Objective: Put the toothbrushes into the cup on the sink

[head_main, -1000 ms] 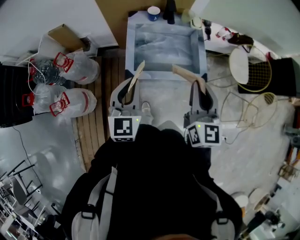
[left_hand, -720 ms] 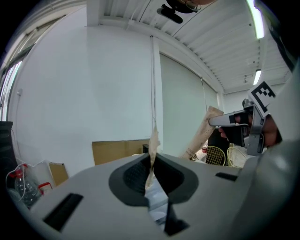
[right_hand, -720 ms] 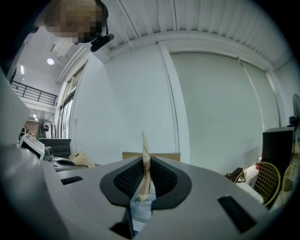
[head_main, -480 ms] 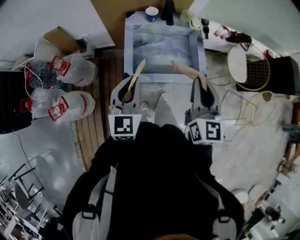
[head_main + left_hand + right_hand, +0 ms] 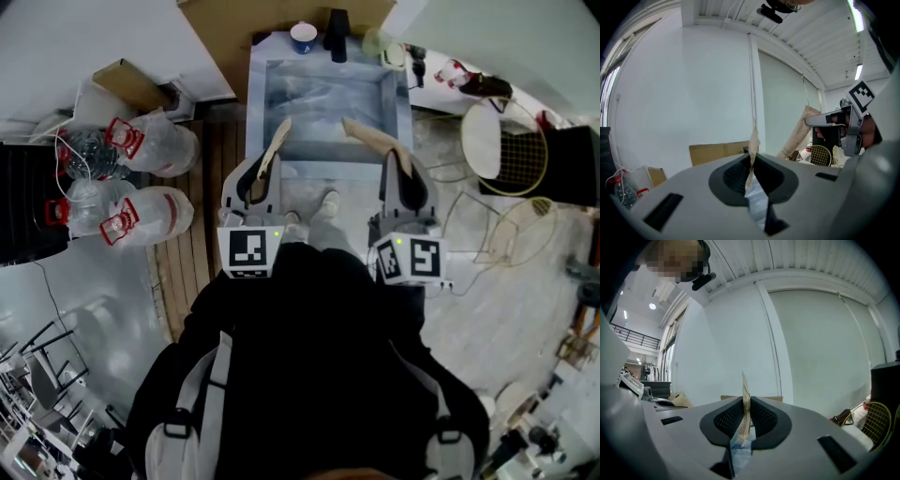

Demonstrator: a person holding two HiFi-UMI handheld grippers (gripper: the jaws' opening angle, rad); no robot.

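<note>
left gripper [image 5: 255, 178]: fingers [image 5: 733, 177] clamped on slim tan paper-wrapped toothbrush [image 5: 275, 150]
right gripper [image 5: 401, 176]: same, pinching another wrapped toothbrush [image 5: 370, 141]
feel: probably light, stiff, slick wrapper; grip low
cup [image 5: 304, 37]: small blue-and-white, on pale sink's [image 5: 255, 98] back rim

The left toothbrush packet [image 5: 753, 138] and right toothbrush packet [image 5: 745, 394] looked like matt tan paper, each with a clear, shiny plastic window lower down. The left gripper [image 5: 751, 158] and right gripper [image 5: 744, 414] were smooth matt grey plastic; their pads [image 5: 727, 420] were black, finely textured. The sink [image 5: 255, 103] looked glossy, marbled blue-grey; at its nine o'clock lay wooden slats [image 5: 217, 138].
</note>
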